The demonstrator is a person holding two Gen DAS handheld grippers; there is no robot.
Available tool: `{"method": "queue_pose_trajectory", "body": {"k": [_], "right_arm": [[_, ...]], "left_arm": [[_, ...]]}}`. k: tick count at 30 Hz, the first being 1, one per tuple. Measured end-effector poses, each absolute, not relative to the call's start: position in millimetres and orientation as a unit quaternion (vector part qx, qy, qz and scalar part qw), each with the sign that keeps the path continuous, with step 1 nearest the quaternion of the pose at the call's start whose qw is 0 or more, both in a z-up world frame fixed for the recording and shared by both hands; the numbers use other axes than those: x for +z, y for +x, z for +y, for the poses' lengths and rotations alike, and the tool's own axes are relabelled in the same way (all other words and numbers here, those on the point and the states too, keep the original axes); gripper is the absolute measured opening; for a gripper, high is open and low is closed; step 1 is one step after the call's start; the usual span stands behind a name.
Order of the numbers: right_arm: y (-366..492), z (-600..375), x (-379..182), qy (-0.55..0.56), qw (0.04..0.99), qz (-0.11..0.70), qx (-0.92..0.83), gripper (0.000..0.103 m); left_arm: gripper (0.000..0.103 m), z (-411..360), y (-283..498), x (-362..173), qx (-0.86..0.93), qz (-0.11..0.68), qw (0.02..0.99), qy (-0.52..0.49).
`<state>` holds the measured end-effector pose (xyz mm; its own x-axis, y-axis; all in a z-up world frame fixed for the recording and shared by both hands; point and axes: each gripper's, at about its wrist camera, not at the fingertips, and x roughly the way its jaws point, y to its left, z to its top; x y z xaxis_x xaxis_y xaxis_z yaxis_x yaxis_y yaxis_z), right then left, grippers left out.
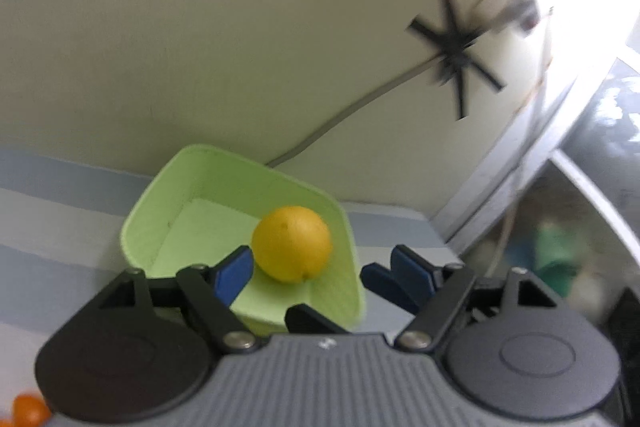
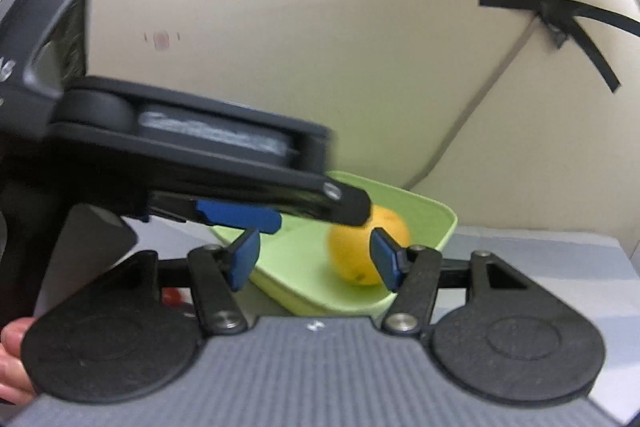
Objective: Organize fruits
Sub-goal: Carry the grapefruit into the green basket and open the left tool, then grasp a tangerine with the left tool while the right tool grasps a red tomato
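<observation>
A yellow-orange round fruit (image 1: 292,243) lies inside a light green tray (image 1: 160,211) on a striped cloth. My left gripper (image 1: 320,271) is open just above the tray's near edge, with the fruit loose between and slightly beyond its blue pads (image 1: 234,273). In the right wrist view the same fruit (image 2: 356,247) sits in the green tray (image 2: 432,223). My right gripper (image 2: 316,259) is open and empty, close to the tray's near side. The left gripper's body (image 2: 200,155) crosses that view over the tray.
A small orange fruit (image 1: 28,409) lies on the cloth at the lower left. A cream wall (image 1: 240,27) stands right behind the tray, with a grey cable (image 1: 352,111) taped by black strips (image 1: 454,53). A window frame (image 1: 532,155) is at the right.
</observation>
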<state>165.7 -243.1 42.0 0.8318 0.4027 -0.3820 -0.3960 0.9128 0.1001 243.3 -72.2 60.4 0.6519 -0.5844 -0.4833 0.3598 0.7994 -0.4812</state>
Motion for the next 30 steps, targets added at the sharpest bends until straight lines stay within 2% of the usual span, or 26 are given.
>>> {"method": "queue_pose_trajectory", "body": {"k": [6, 14, 17, 30], "right_arm": [[102, -236, 46, 0.065, 0.95, 0.186, 0.241, 0.063], [29, -217, 16, 0.098, 0.942, 0.203, 0.249, 0.063], [25, -210, 10, 0.09, 0.951, 0.194, 0.223, 0.063], [26, -210, -1, 0.133, 0.953, 0.211, 0.171, 0.059]], "left_arm": [[0.077, -31, 153, 73, -0.273, 0.27, 0.914, -0.134], [0.077, 33, 50, 42, -0.188, 0.244, 0.948, -0.081], [0.077, 38, 32, 33, -0.15, 0.232, 0.96, -0.046], [0.079, 40, 5, 11, -0.151, 0.225, 0.962, -0.027]]}}
